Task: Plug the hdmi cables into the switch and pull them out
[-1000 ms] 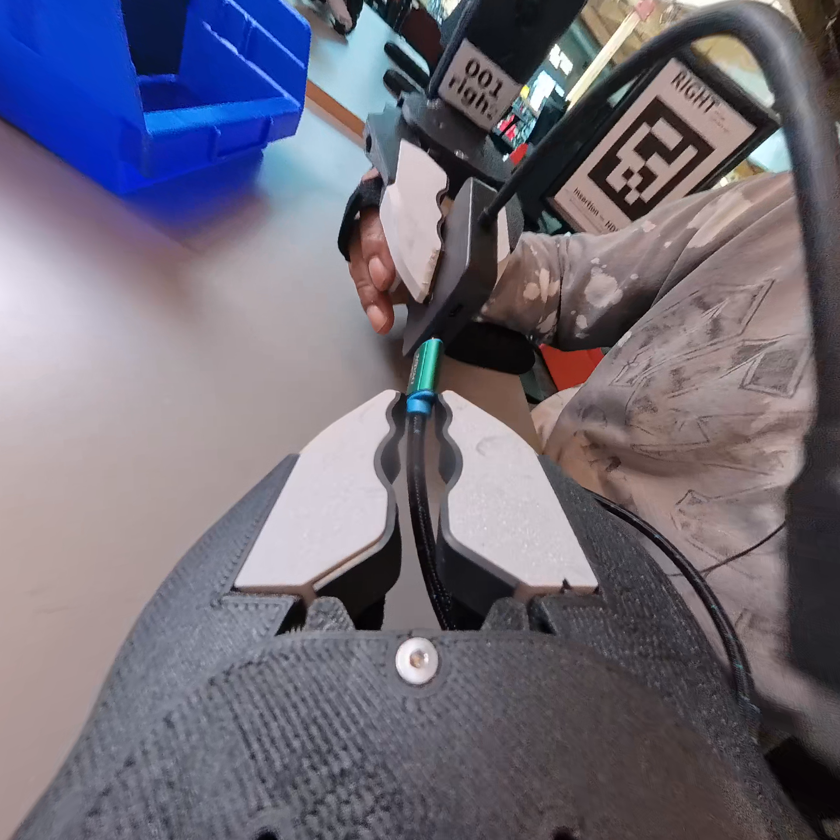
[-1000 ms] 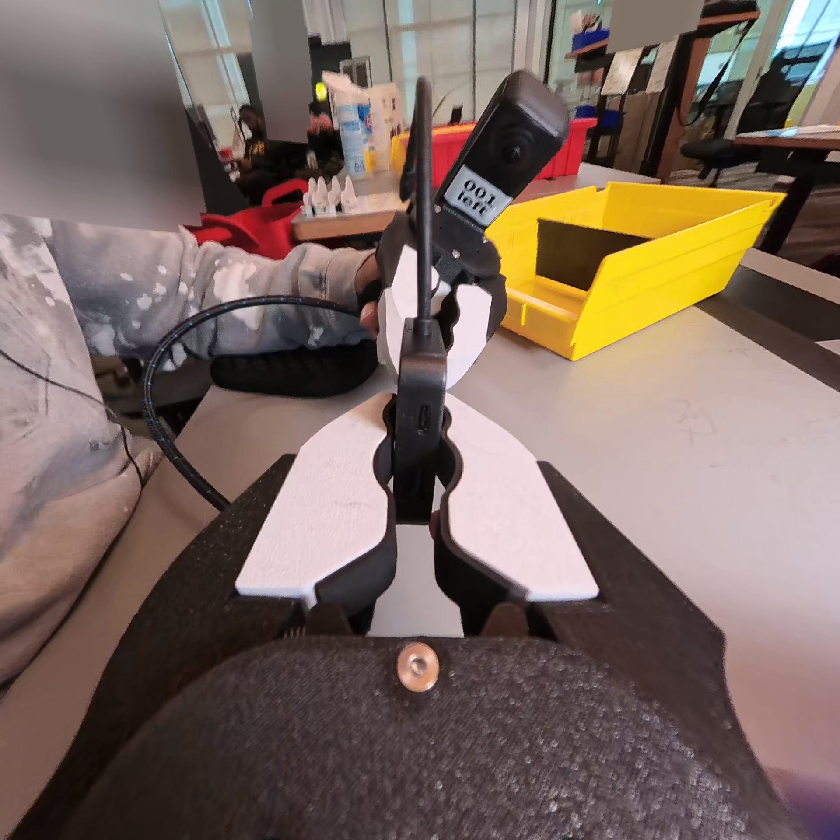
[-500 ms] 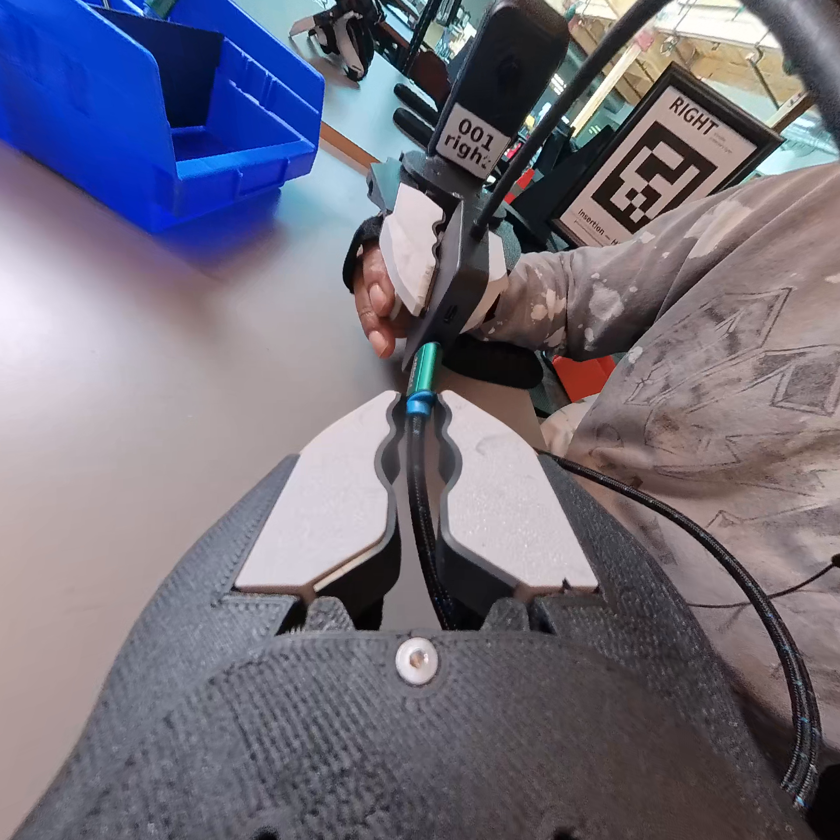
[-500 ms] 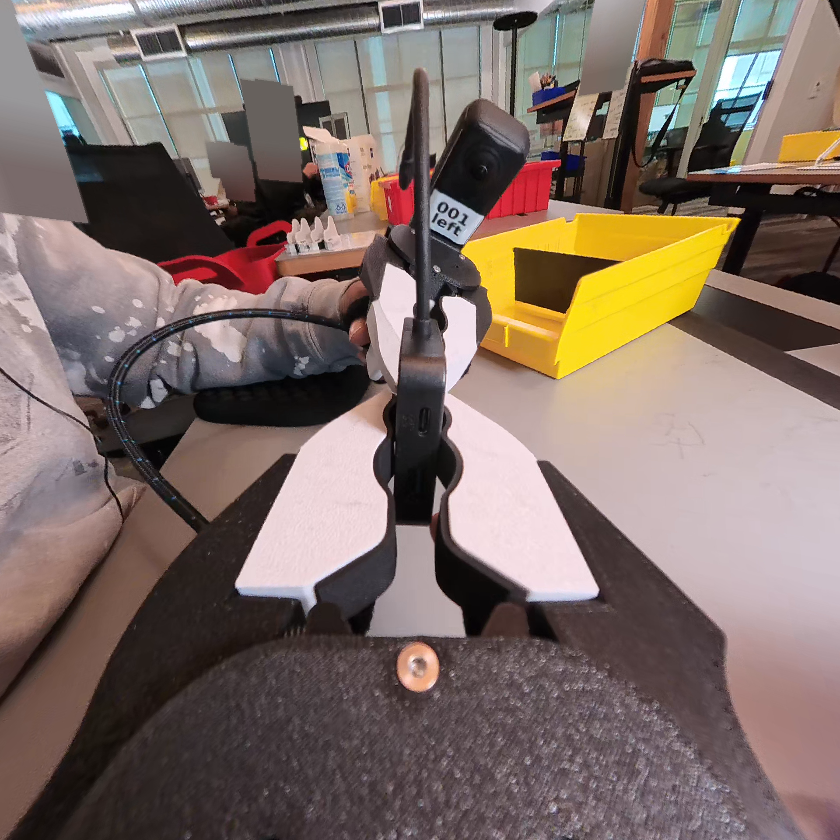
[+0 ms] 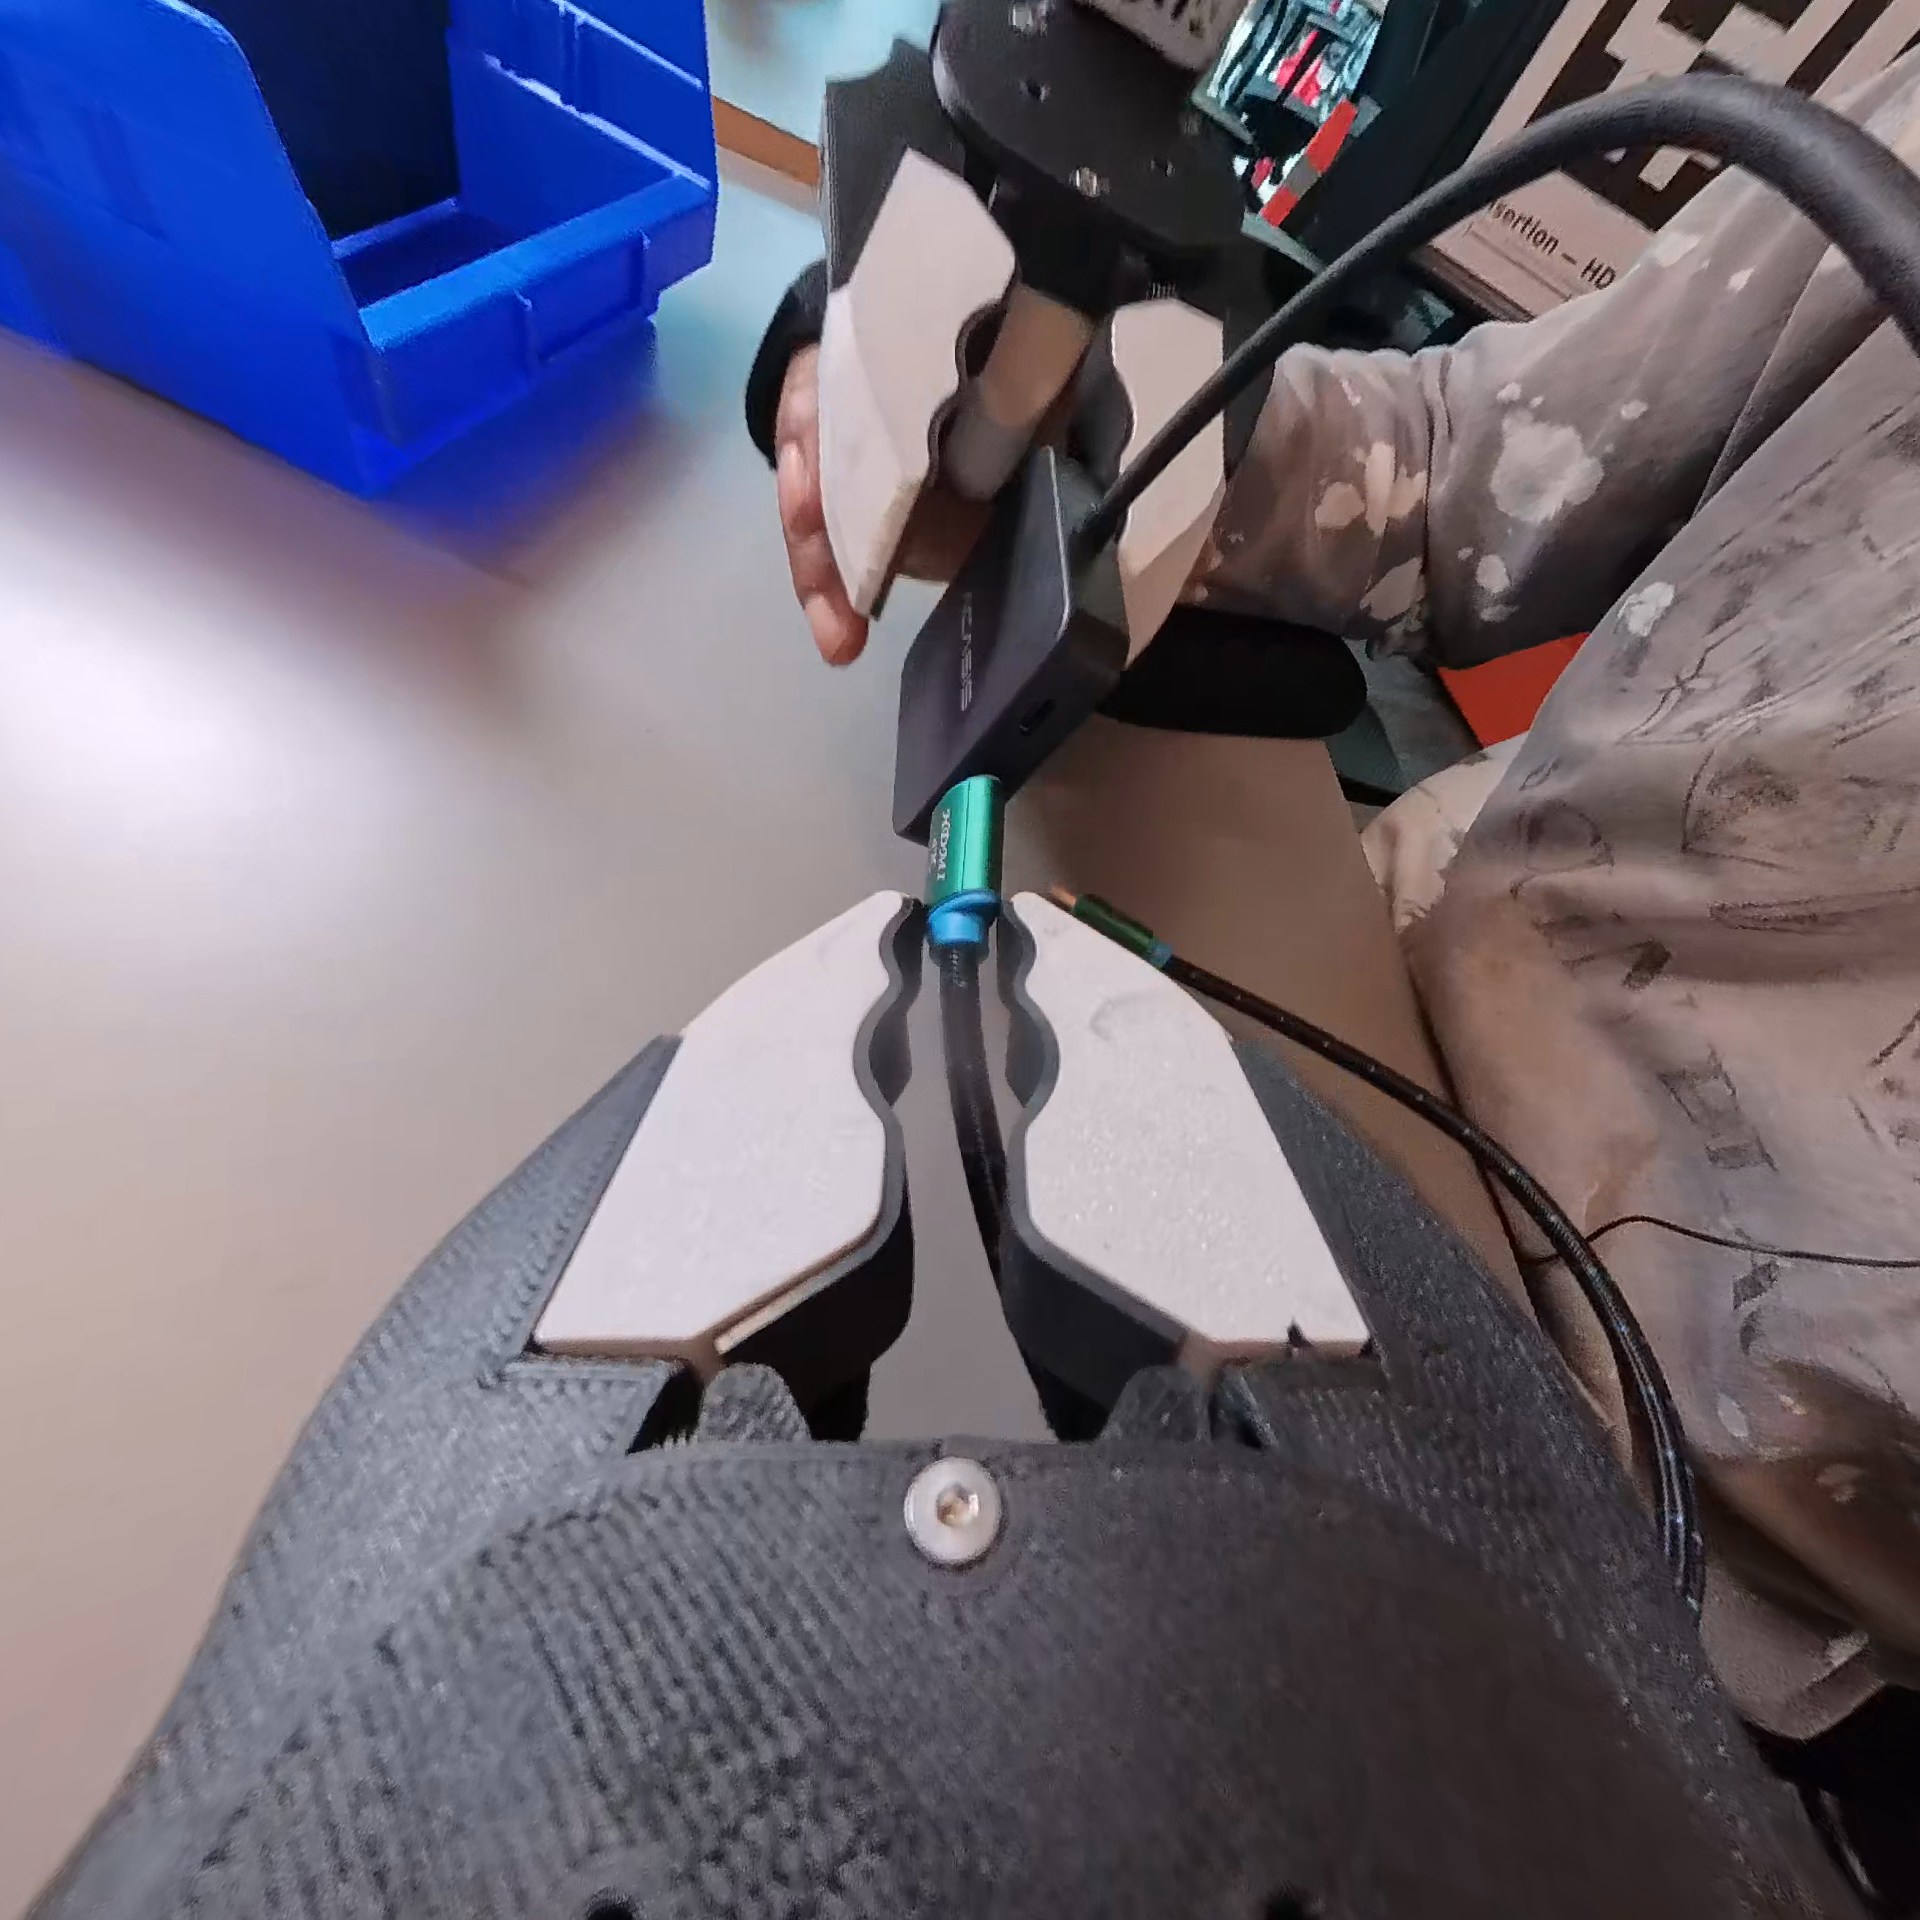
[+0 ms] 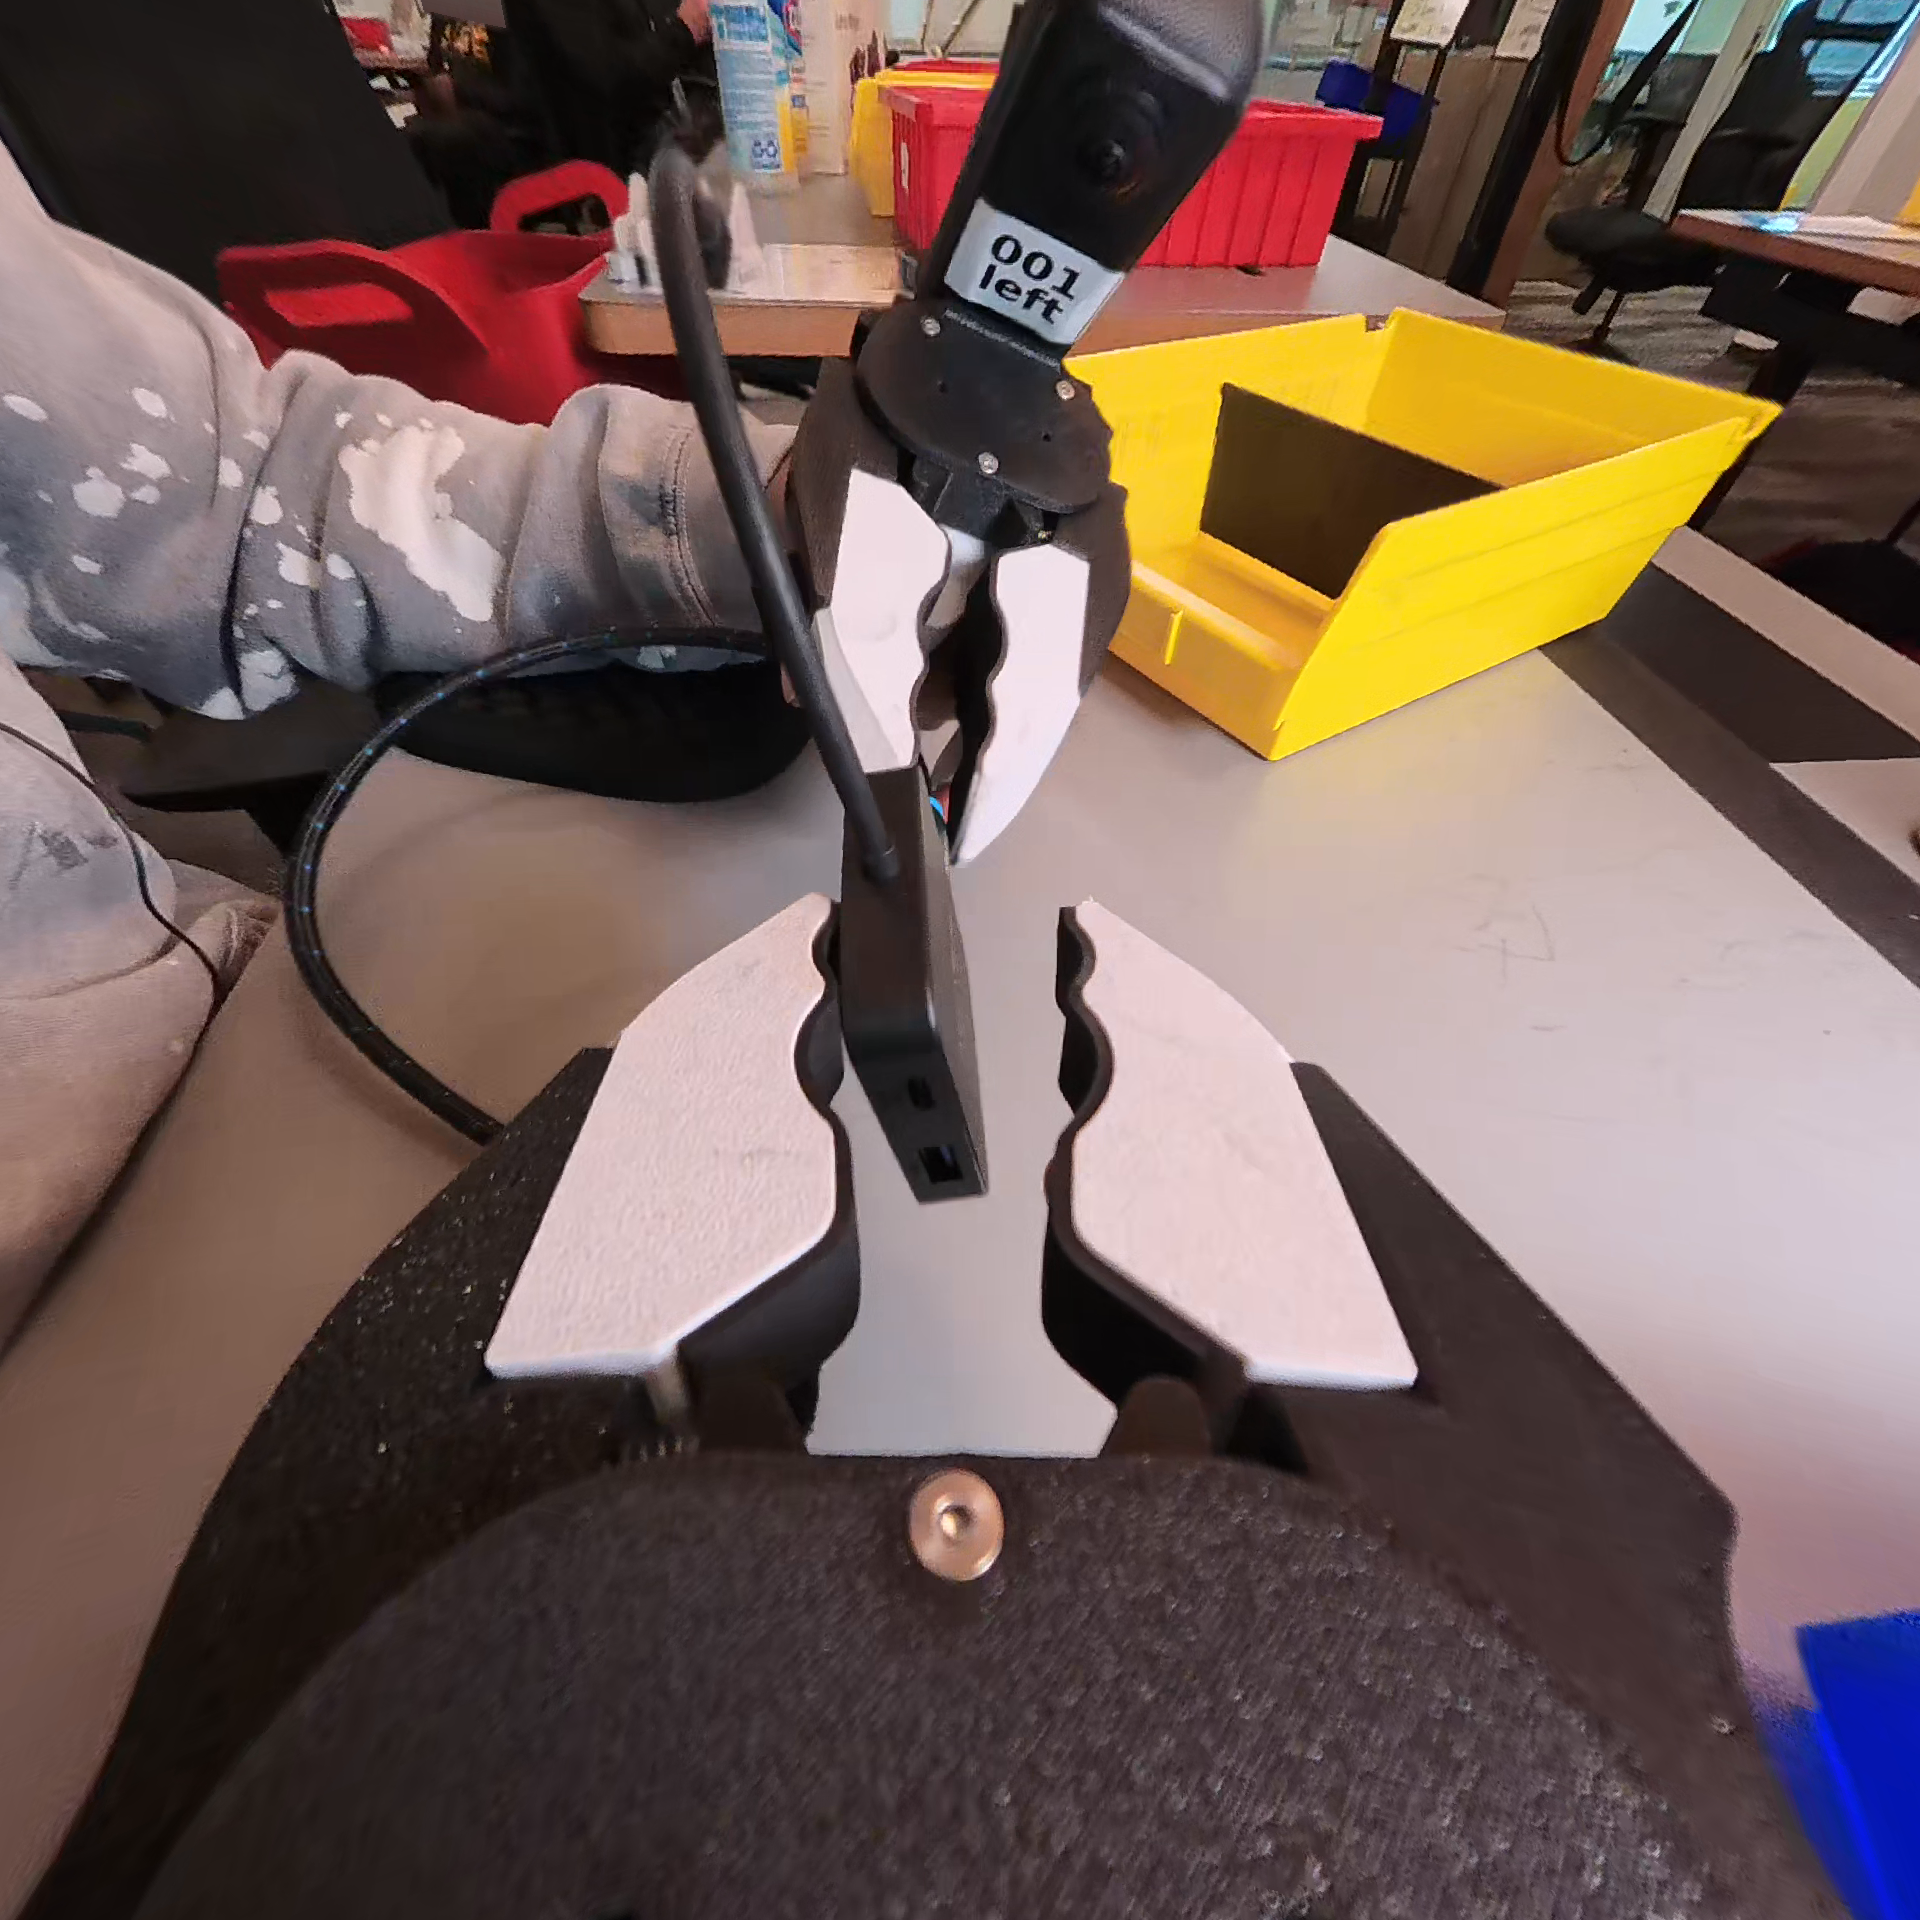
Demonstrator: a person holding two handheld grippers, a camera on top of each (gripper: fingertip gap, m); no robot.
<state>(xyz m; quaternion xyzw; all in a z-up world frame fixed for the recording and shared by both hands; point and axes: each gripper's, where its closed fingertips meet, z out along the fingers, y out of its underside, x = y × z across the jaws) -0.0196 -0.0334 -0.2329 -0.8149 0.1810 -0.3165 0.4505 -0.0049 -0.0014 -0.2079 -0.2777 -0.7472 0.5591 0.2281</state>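
- Switch (image 5: 997, 665): one black box, held above the worktop (image 5: 312, 831) between the two claws.
- Cables: two seen; one green plug (image 5: 964, 836) sits in the switch, a second plug (image 5: 1117, 928) lies loose nearby.
- Left claw (image 5: 961, 925): pinching the plugged cable just behind its plug.
- Right claw (image 6: 945, 925): spread, the switch leaning against one finger.
- Bins: one blue (image 5: 416, 260), one yellow (image 6: 1403, 520).

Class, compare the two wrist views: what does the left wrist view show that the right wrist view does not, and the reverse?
Only the left wrist view shows the green plug seated in the switch, a loose second plug and the large blue bin. Only the right wrist view shows the yellow bin and the switch's empty ports. Both show the switch, both grippers, the table and a speckled sleeve.
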